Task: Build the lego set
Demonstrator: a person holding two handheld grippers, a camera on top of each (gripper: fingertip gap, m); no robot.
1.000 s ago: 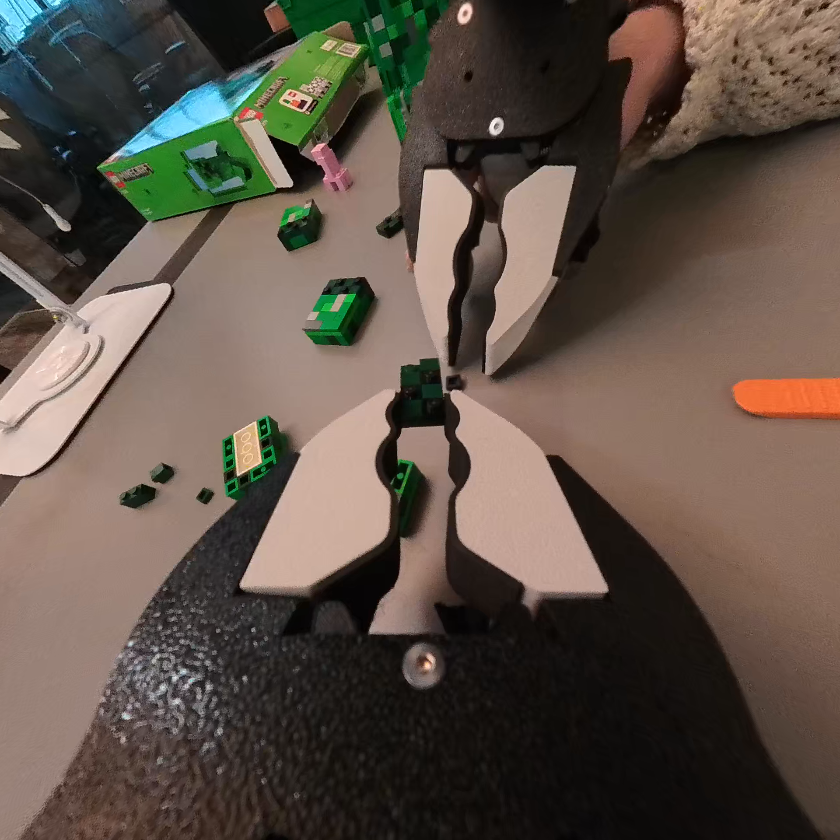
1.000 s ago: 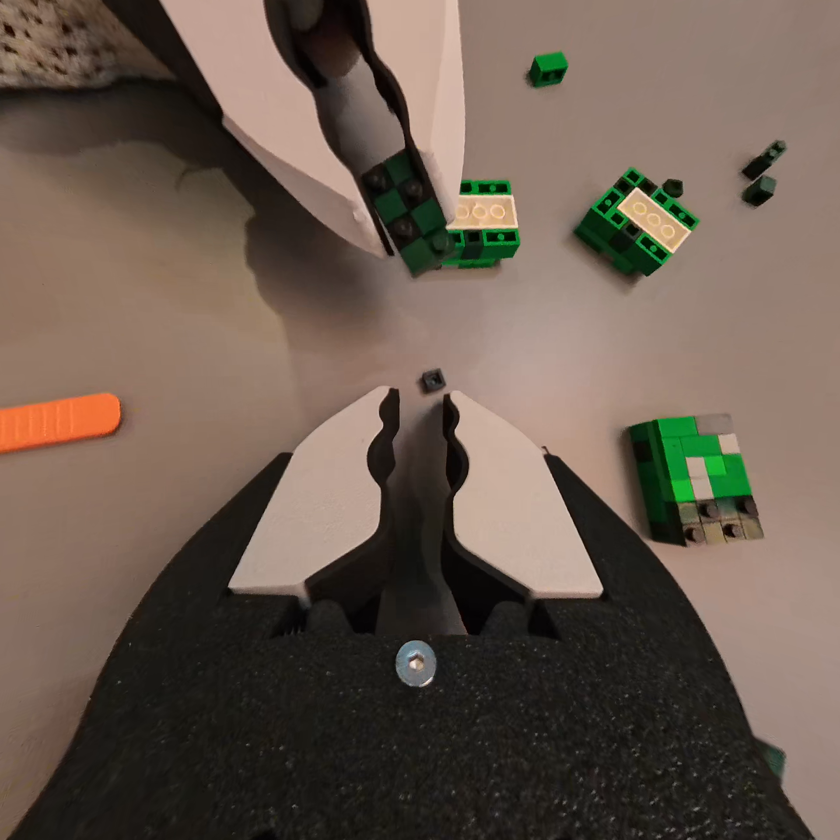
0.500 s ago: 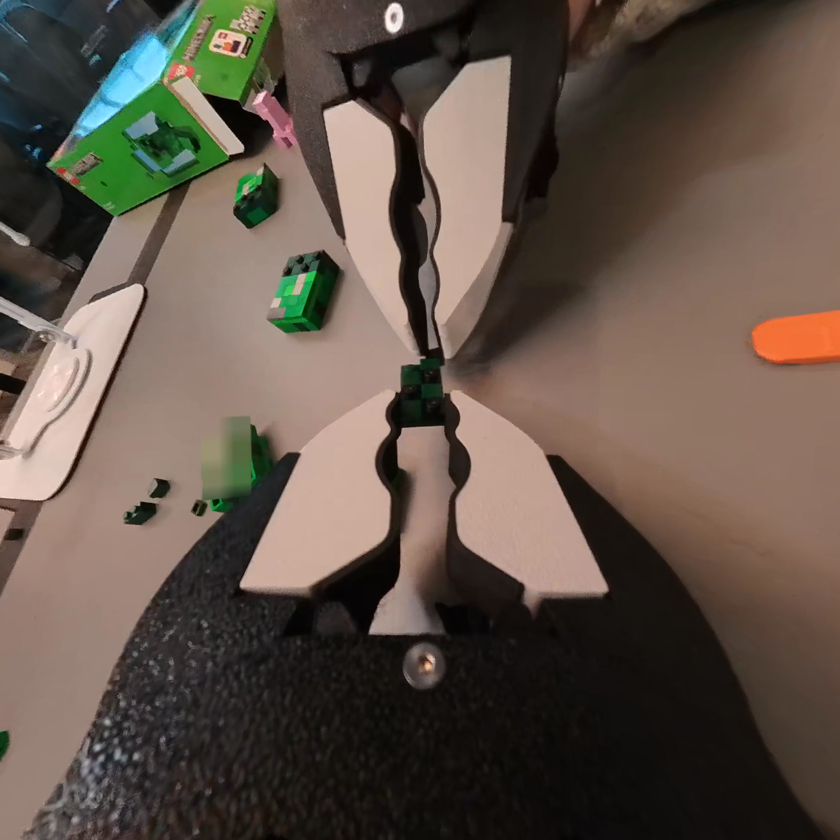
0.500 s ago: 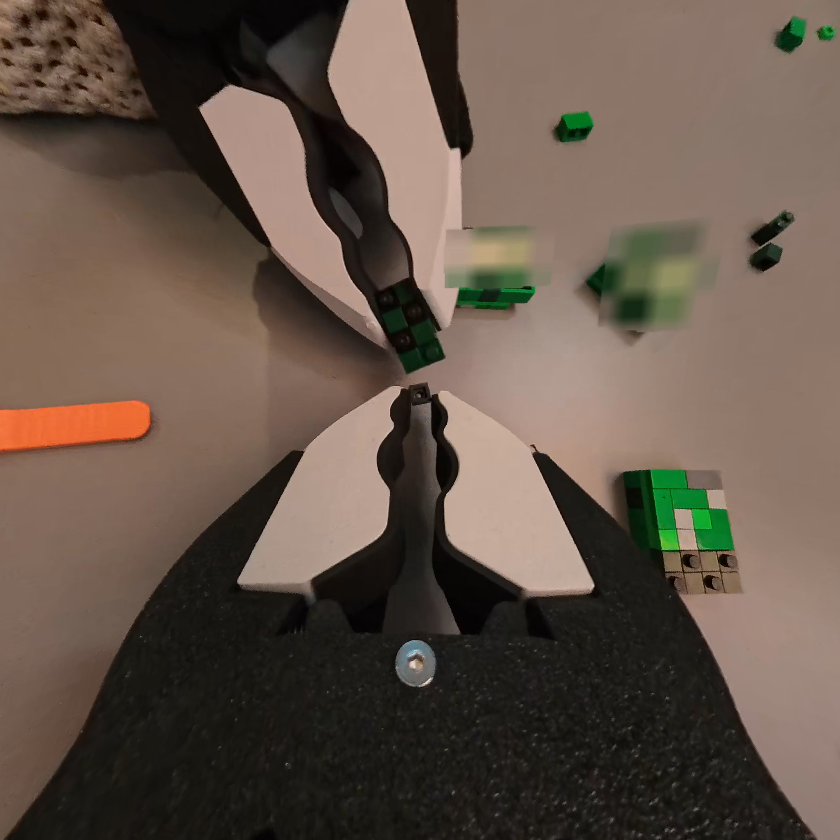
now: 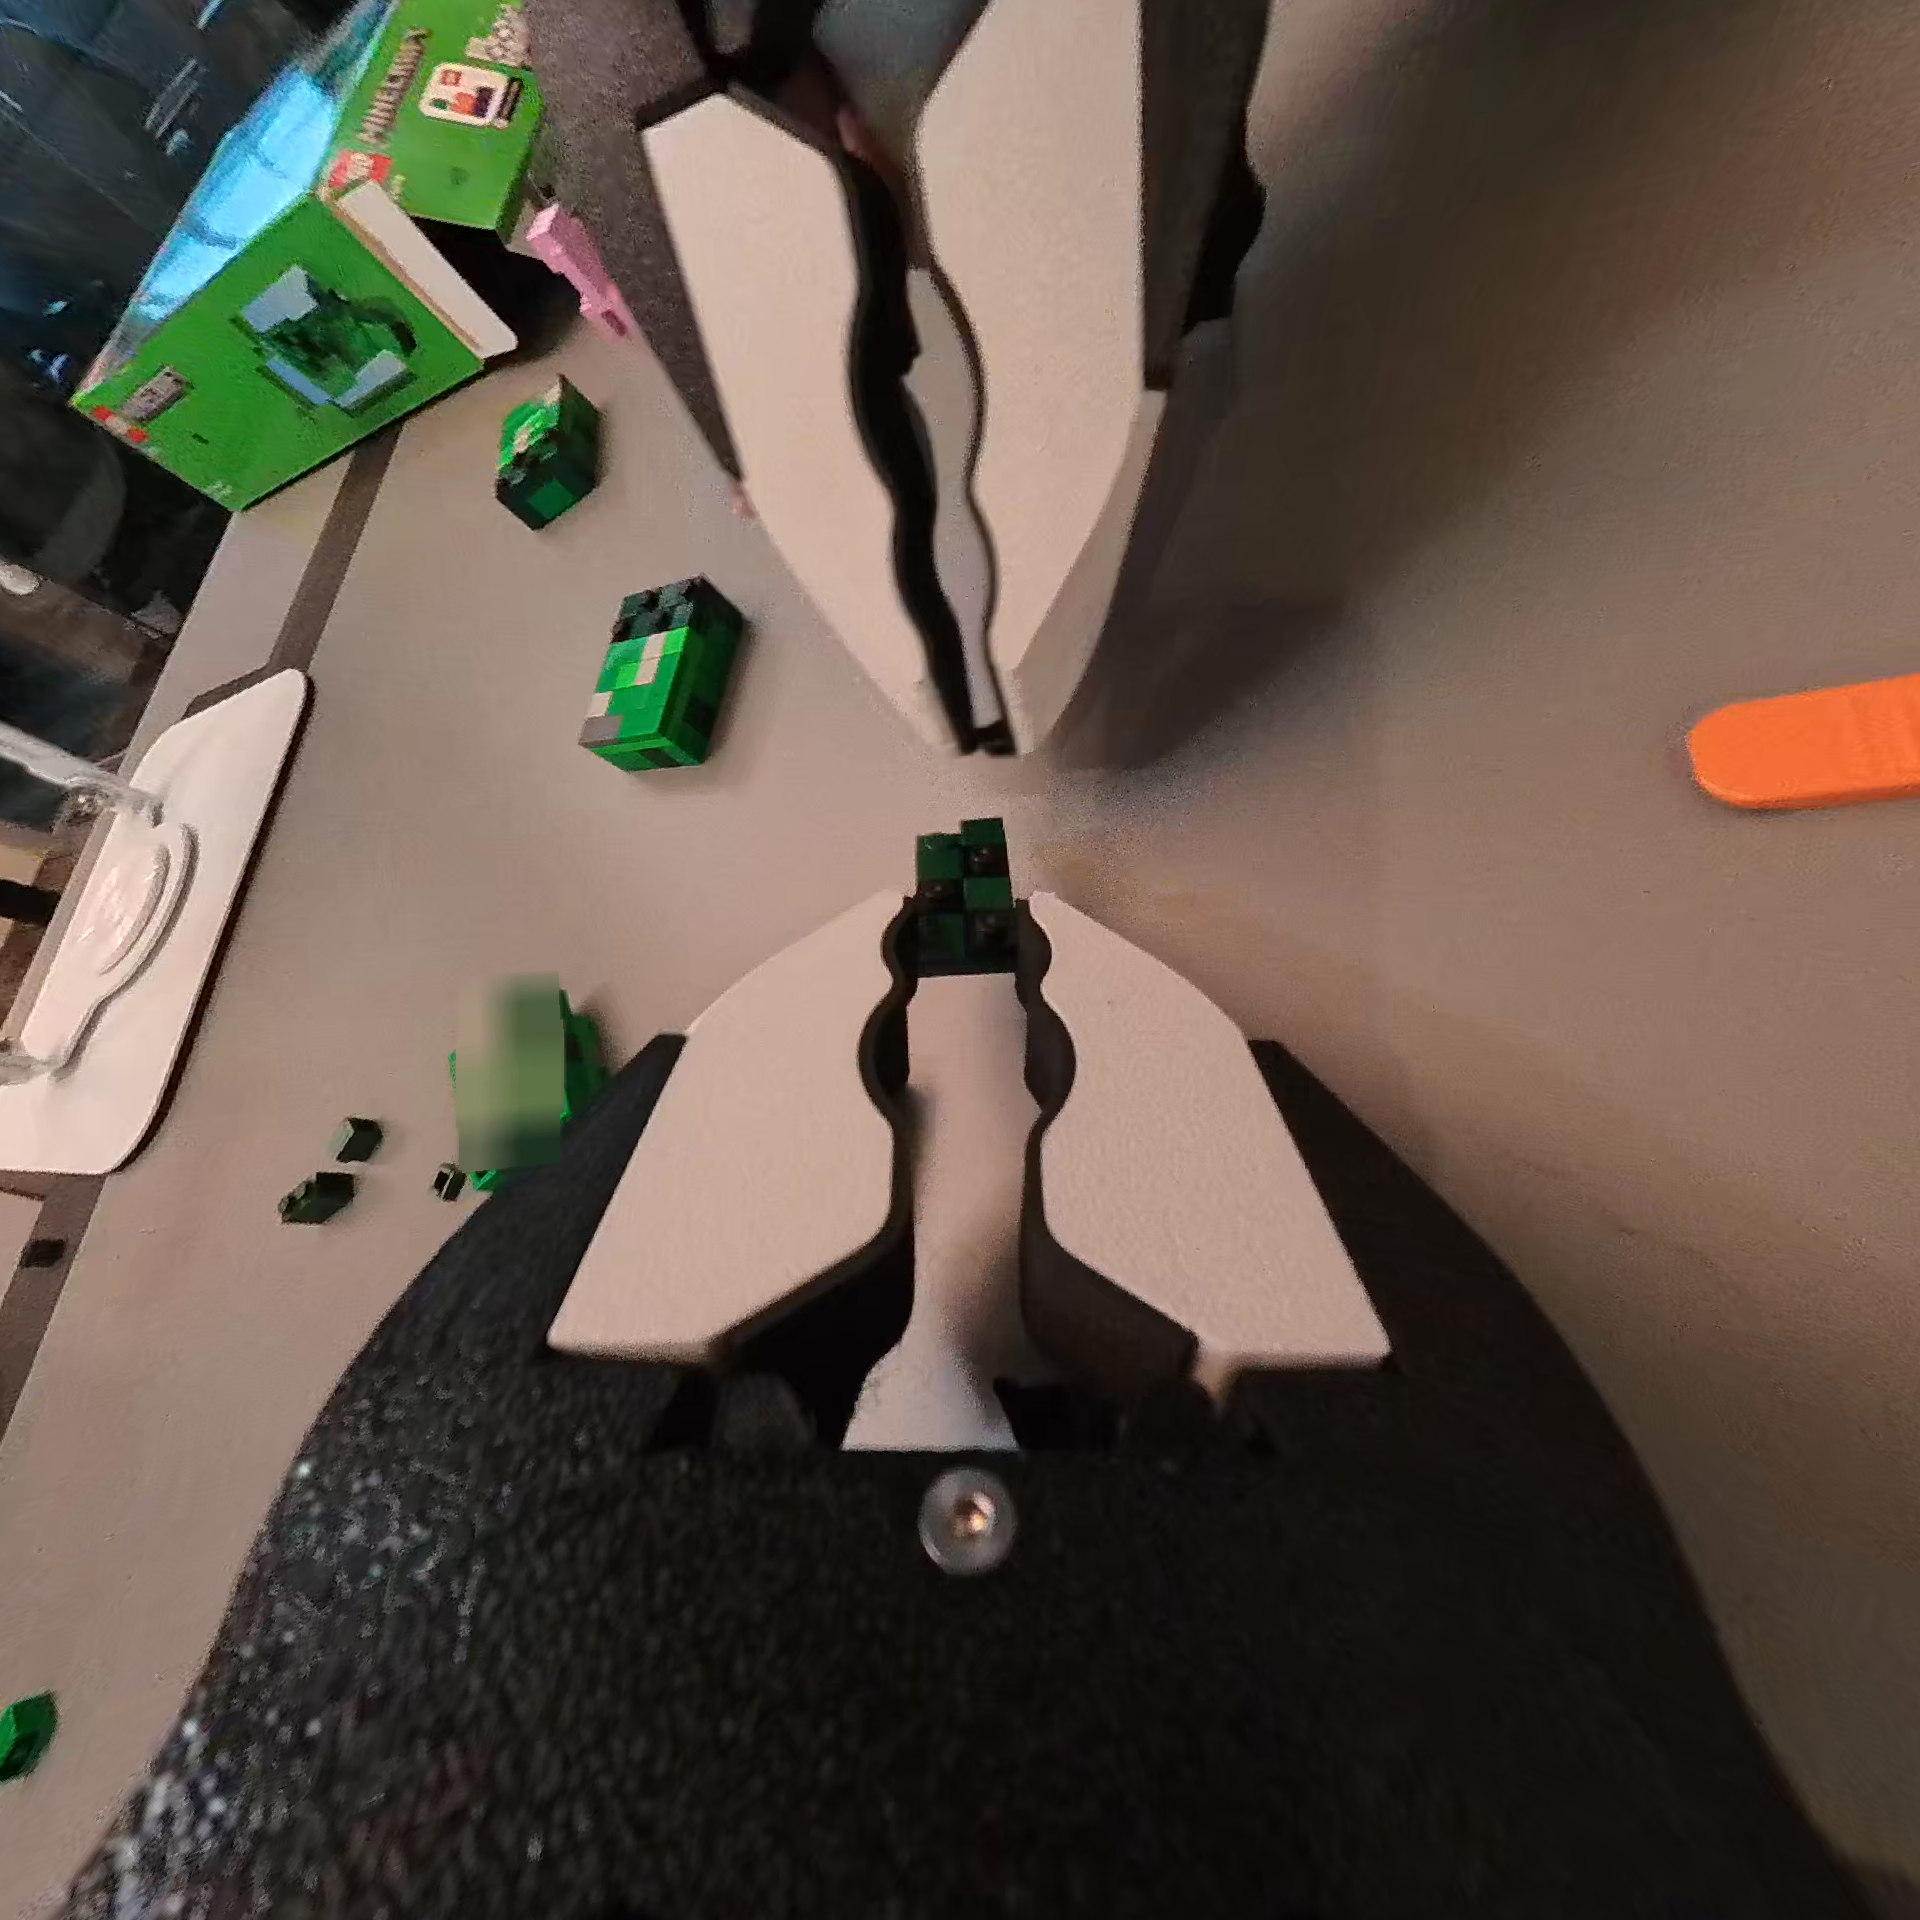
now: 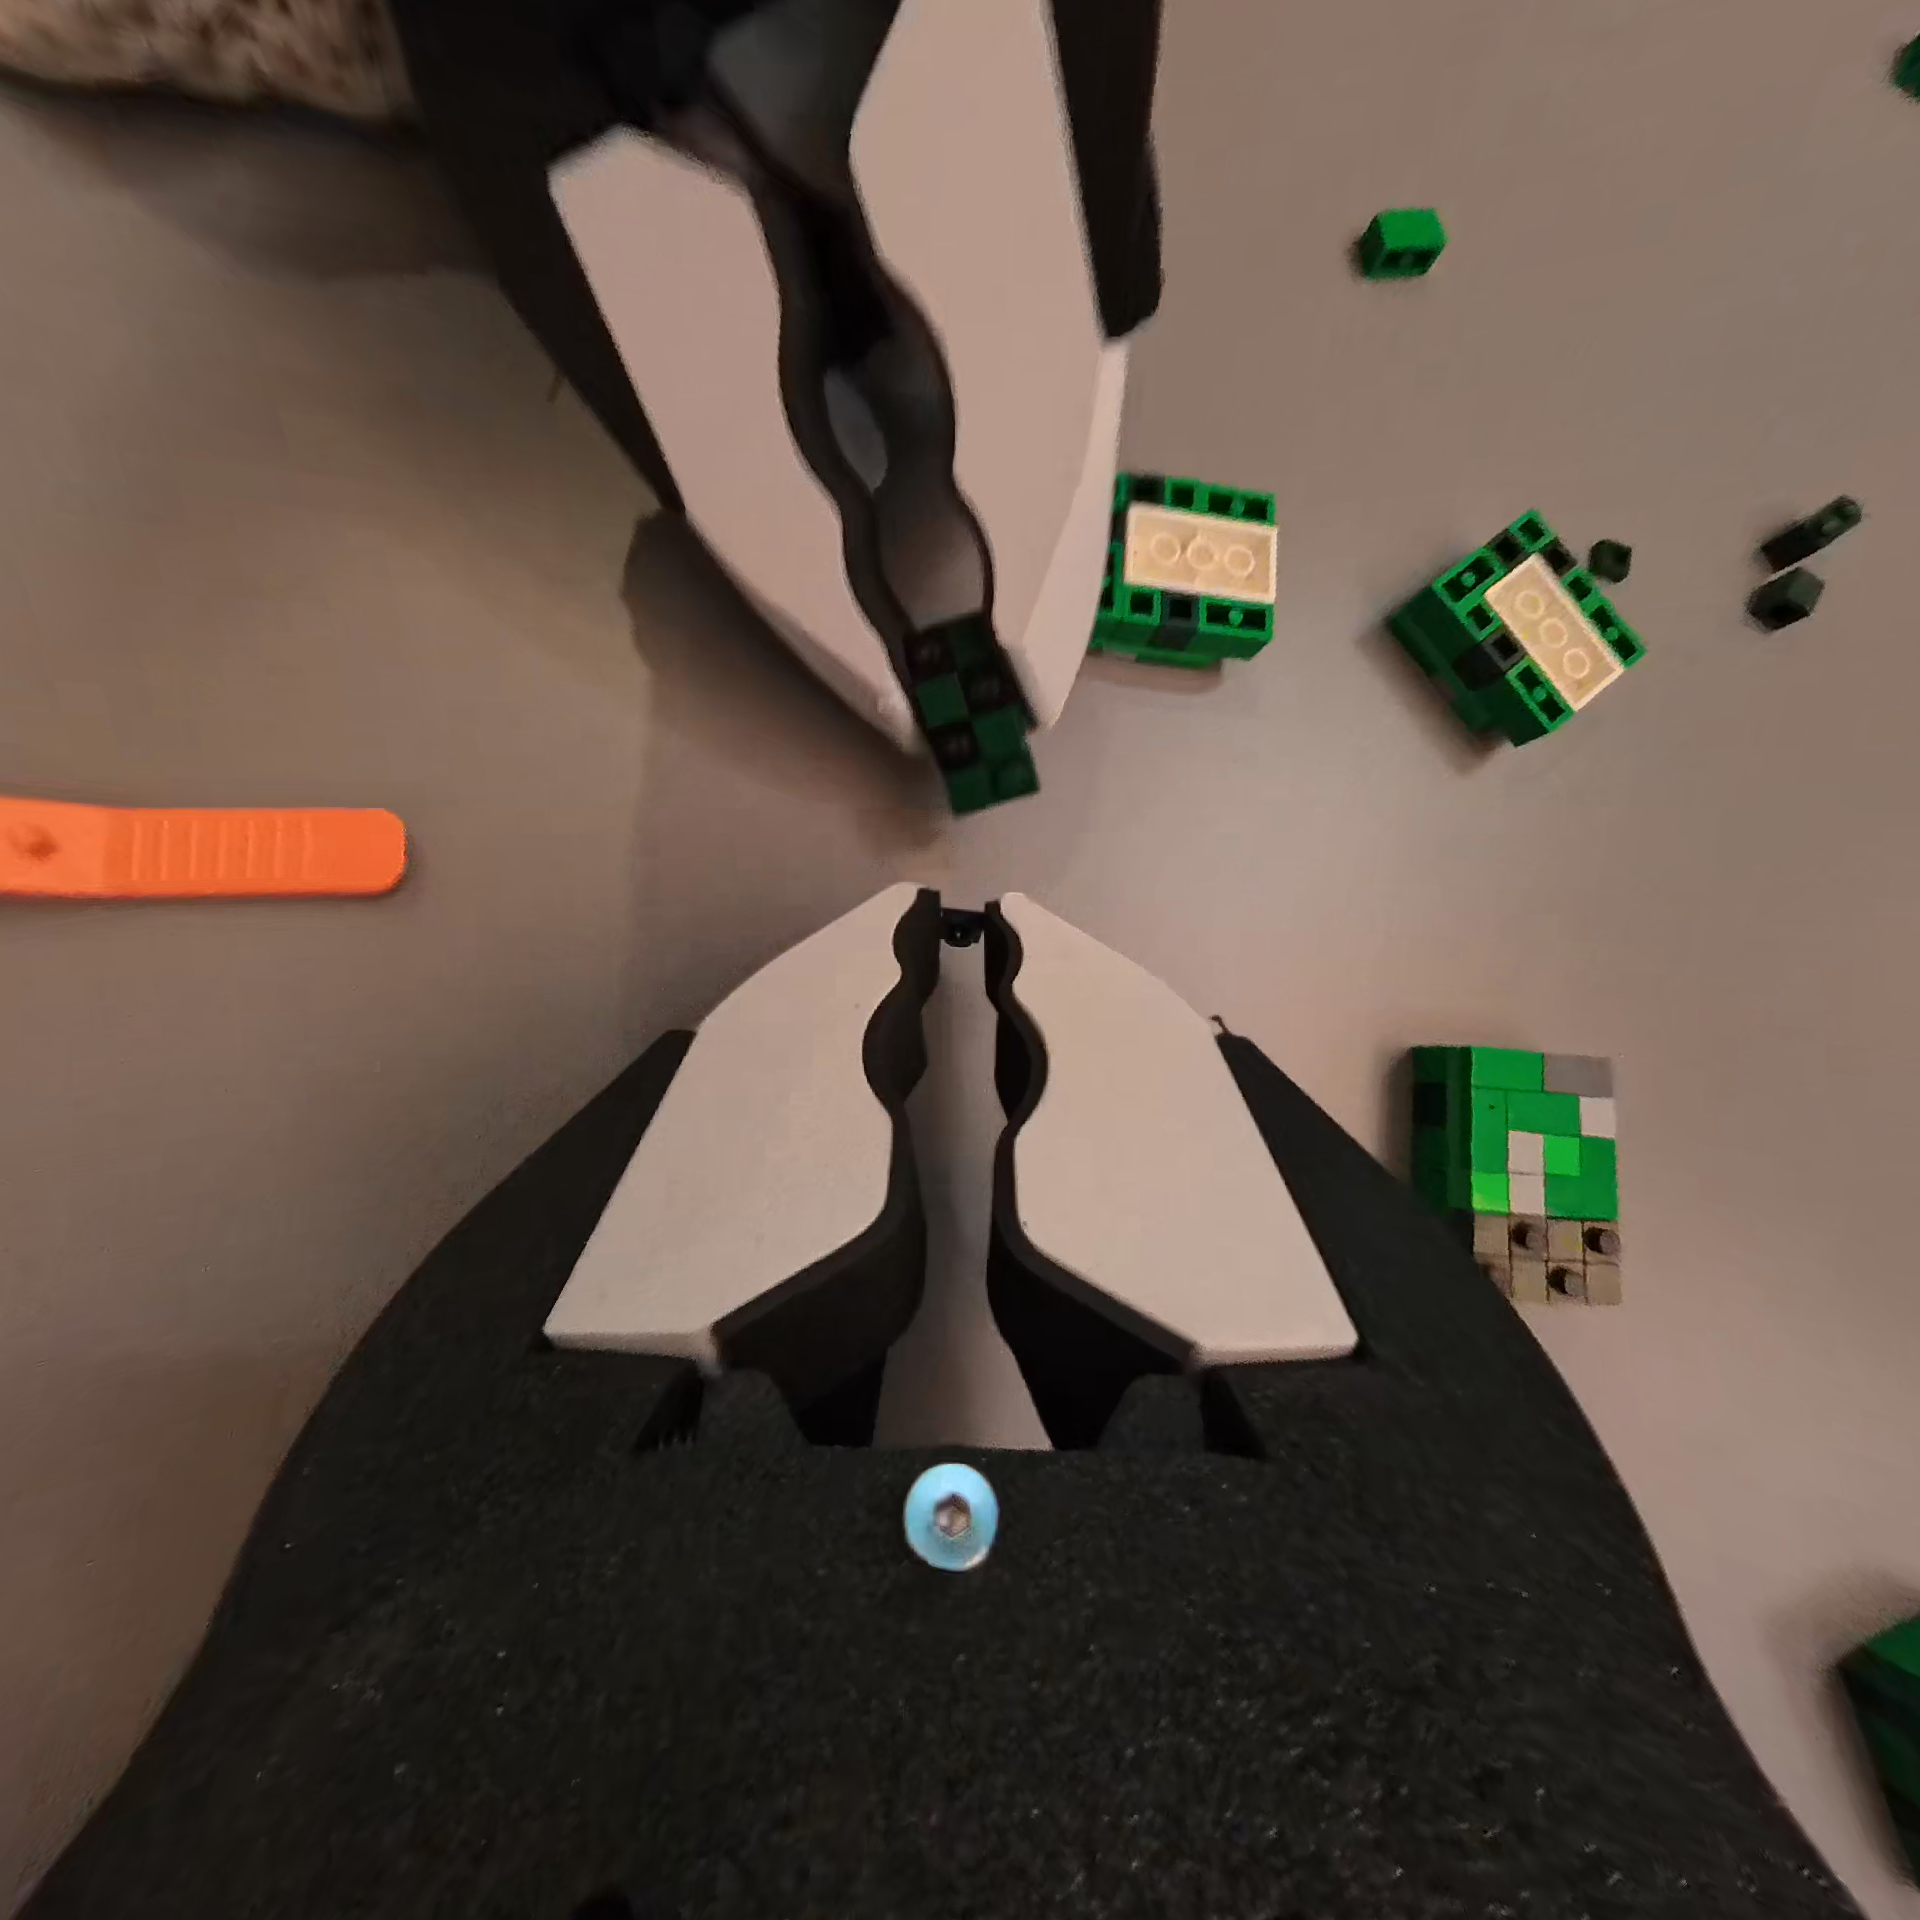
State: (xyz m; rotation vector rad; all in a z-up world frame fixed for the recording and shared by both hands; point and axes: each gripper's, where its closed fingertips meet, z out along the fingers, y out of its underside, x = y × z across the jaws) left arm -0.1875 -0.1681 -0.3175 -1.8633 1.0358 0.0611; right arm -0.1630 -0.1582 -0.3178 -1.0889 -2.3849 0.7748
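Observation:
My left gripper is shut on a small green and dark green checkered lego piece, held above the grey table. It also shows in the right wrist view. My right gripper is shut on a tiny black stud piece, tip to tip with the left gripper and a short gap away. In the left wrist view the right gripper points down at the checkered piece, with the black piece barely visible at its tips.
On the table lie two green blocks with cream tops, a green pixel-pattern block, small loose green and dark bricks, an orange brick separator, the green set box and a white stand base. My two grippers' fingertips are within a few centimetres of each other. The green pixel-pattern block lies around 11 centimetres away from my right fingertips. It is also in sight in the right wrist view.
My right gripper closed on the tiny black piece that lay on the table and lifted it. Both grippers moved closer, then drew slightly apart.

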